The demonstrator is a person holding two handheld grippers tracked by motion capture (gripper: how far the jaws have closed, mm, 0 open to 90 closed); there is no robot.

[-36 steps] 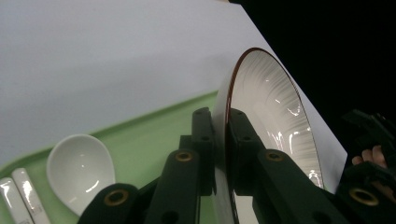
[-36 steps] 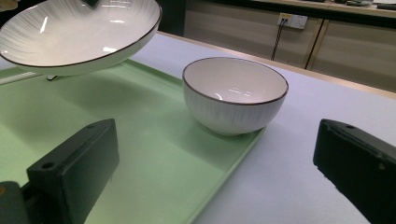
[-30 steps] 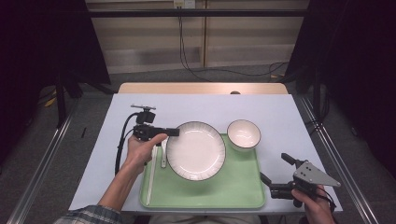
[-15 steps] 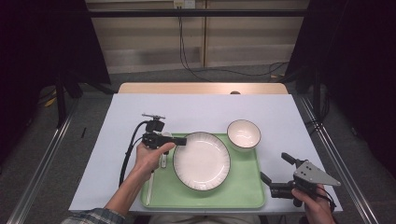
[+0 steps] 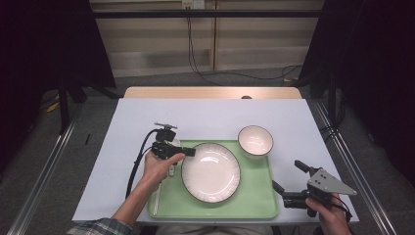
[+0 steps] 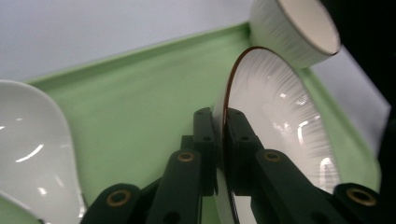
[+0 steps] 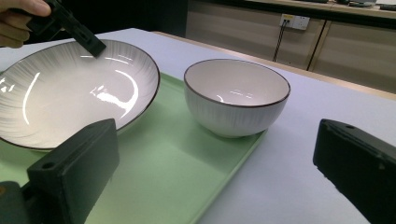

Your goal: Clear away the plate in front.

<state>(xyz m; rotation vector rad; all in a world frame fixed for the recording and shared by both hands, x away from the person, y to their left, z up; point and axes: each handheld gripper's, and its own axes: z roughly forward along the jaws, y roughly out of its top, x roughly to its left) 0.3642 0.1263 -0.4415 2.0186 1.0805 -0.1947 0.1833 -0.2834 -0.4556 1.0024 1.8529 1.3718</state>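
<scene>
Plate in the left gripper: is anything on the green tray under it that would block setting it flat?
Nothing visible blocks it. The left gripper is shut on the plate at its rim, over bare tray. The spoon lies left of the plate and the bowl sits at the tray's far right corner, both beside it, not under it.

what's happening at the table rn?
A person is working with a handheld gripper in each hand. The left gripper is clamped on the rim of the plate, which sits on the green tray. A bowl stands at the tray's far right corner, and a white spoon lies on the tray beside the plate. The right gripper hovers with jaws open off the tray's near right corner, holding nothing.
</scene>
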